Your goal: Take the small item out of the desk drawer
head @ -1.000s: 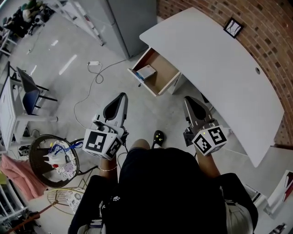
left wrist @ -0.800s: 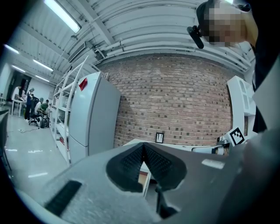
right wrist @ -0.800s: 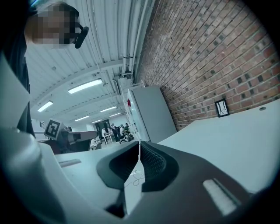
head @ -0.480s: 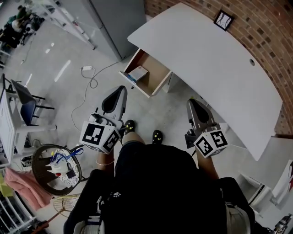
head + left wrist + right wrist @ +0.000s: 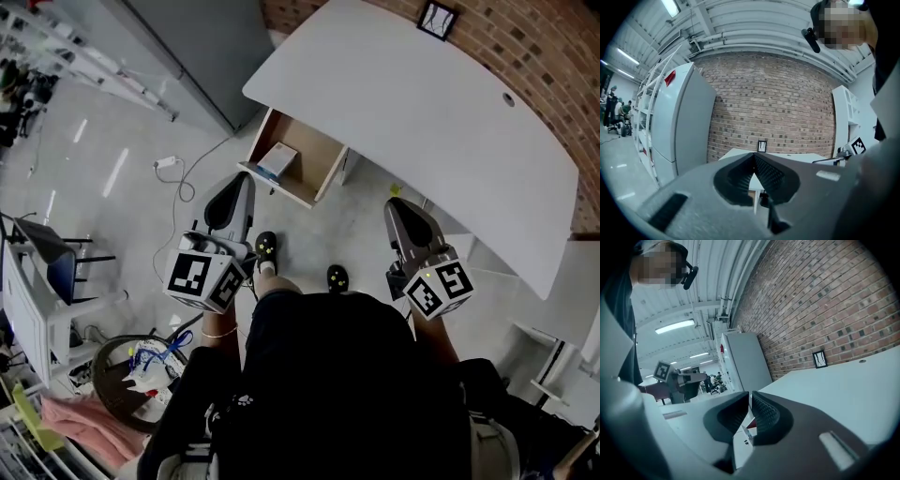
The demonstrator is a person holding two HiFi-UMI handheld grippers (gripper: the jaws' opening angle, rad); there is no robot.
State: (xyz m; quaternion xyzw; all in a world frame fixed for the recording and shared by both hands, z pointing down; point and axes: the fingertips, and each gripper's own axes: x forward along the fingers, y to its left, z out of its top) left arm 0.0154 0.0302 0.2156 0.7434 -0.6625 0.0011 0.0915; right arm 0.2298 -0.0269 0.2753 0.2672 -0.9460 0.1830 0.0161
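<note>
While the left tongs [image 5: 245,180] and right tongs [image 5: 395,206] are closed and empty, the white counter [image 5: 403,103] stands by a brick wall [image 5: 548,42]; its open drawer [image 5: 317,157] holds perhaps a small box [image 5: 278,159].

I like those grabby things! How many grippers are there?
2. The left gripper is near the open drawer; the right gripper is beside the white desk. None seems hidden.

In the head view the white curved counter [image 5: 422,122] spans twelve to three o'clock. A small black-framed card [image 5: 438,19] stands at one o'clock on its far edge by the brick wall [image 5: 534,42]. Its open drawer [image 5: 317,157], at twelve o'clock, holds a small box [image 5: 278,161].
</note>
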